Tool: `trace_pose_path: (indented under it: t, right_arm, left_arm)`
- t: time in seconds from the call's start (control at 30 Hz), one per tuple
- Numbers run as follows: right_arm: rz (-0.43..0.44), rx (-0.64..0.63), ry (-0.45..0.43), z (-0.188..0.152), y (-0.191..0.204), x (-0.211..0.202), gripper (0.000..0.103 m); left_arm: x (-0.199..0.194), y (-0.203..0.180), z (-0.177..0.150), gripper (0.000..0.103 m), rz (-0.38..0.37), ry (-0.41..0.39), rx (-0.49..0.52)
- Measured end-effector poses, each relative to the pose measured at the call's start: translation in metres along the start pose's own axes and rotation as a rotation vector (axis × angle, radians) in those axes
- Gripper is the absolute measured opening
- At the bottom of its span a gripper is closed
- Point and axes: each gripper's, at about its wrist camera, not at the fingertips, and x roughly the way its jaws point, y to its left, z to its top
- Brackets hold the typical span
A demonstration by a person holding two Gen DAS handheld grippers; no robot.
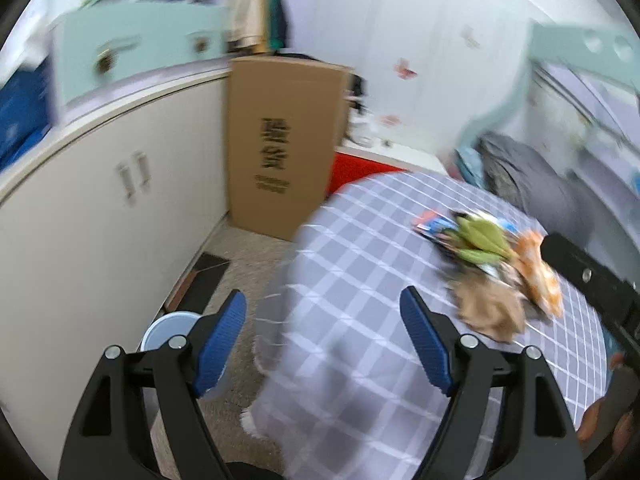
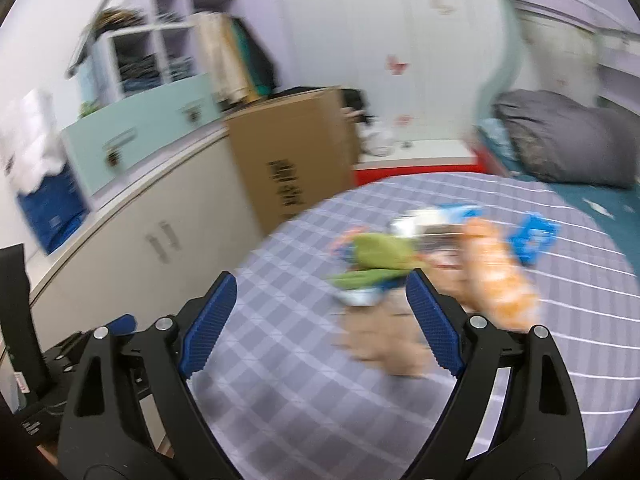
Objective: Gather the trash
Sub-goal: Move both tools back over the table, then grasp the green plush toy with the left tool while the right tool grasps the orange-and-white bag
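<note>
A pile of trash lies on a table with a grey checked cloth (image 1: 352,280): a green wrapper (image 1: 482,240), an orange wrapper (image 1: 538,272), a brown crumpled paper (image 1: 490,312) and a blue packet (image 1: 436,226). My left gripper (image 1: 324,312) is open and empty, left of the pile, over the table's edge. In the right wrist view the green wrapper (image 2: 380,256), orange wrapper (image 2: 496,280), brown paper (image 2: 384,340) and a blue packet (image 2: 532,240) lie on the cloth (image 2: 288,360). My right gripper (image 2: 320,292) is open and empty just before the pile. Both views are blurred.
A pale blue bin (image 1: 168,330) stands on the floor below the left gripper. A tall cardboard box (image 1: 280,148) leans by white cabinets (image 1: 100,200). A red and white low table (image 2: 416,164) and a grey bag (image 2: 560,140) lie beyond.
</note>
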Motion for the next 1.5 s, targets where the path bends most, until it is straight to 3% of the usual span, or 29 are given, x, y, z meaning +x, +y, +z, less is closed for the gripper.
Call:
trace_pose_path:
  t: [0.17, 0.33, 0.47, 0.7, 0.93, 0.97, 1.13, 1.23, 1.5]
  right_arm:
    - [-0.083, 0.099, -0.003, 0.0, -0.07, -0.012, 0.085]
    - [-0.124, 0.182, 0.008, -0.003, -0.119, -0.012, 0.085]
    - [-0.128, 0.201, 0.016, -0.007, -0.139, -0.009, 0.085]
    - [-0.102, 0.223, 0.056, -0.006, -0.164, 0.012, 0.085]
    - [-0.07, 0.233, 0.085, -0.003, -0.172, 0.031, 0.085]
    - [-0.068, 0.233, 0.087, -0.002, -0.172, 0.032, 0.085]
    - [-0.062, 0.217, 0.104, 0.003, -0.17, 0.041, 0.085]
    - [-0.056, 0.194, 0.118, 0.005, -0.165, 0.046, 0.085]
    - [-0.06, 0.093, 0.193, 0.005, -0.139, 0.071, 0.085]
  left_arm:
    - [0.009, -0.07, 0.002, 0.078, -0.039, 0.026, 0.181]
    - [0.023, -0.123, 0.012, 0.078, -0.049, 0.023, 0.284]
    - [0.039, -0.153, 0.02, 0.078, -0.039, 0.024, 0.351]
    - [0.071, -0.187, 0.021, 0.078, -0.01, 0.033, 0.557]
    - [0.096, -0.204, 0.019, 0.076, 0.035, 0.036, 0.626]
    - [0.1, -0.204, 0.02, 0.074, 0.035, 0.04, 0.626]
    - [0.106, -0.19, 0.028, 0.028, -0.032, 0.089, 0.55]
    - [0.1, -0.18, 0.035, 0.014, -0.08, 0.076, 0.492]
    - [0.072, -0.152, 0.046, 0.004, -0.144, -0.007, 0.361]
